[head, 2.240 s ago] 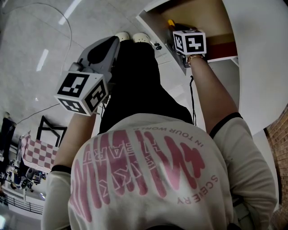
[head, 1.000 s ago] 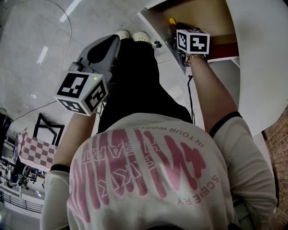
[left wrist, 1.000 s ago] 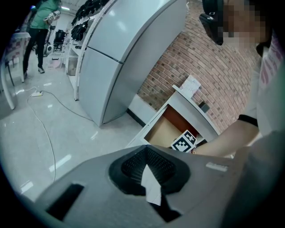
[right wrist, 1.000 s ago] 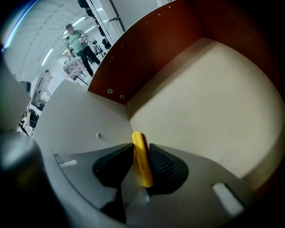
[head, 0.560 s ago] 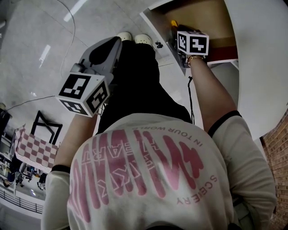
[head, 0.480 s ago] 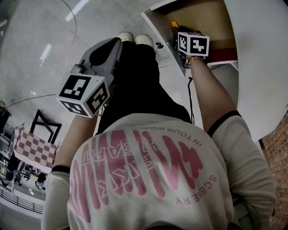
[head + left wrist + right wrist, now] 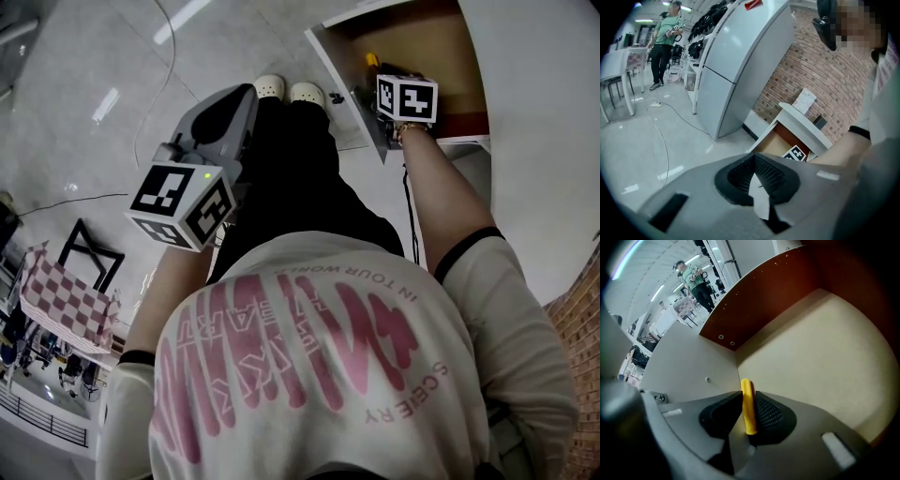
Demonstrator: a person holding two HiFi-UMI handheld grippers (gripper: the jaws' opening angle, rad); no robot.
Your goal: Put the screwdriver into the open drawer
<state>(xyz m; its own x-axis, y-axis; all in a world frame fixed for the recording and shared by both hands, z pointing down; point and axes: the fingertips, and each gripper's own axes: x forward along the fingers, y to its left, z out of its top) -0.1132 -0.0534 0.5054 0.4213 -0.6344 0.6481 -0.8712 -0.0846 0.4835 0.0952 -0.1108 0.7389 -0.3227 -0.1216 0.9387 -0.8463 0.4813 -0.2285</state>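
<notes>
The only legible writing is on the person's white shirt [image 7: 319,375], seen upside down from the head view: small pink lines that seem to read "IN TOUR WORLD" and "SCENERY" (the big pink lettering is too distorted to read). The right gripper [image 7: 749,397] is clamped on the screwdriver [image 7: 748,406], whose yellow handle runs along the jaws, pinched between both pads, with its end poking out past the fingertips. These jaws have just been closing. Straight beyond them lies the pale floor of the open drawer [image 7: 811,343], near its back corner. The left gripper [image 7: 754,161] is closed and empty, well apart from the drawer.
</notes>
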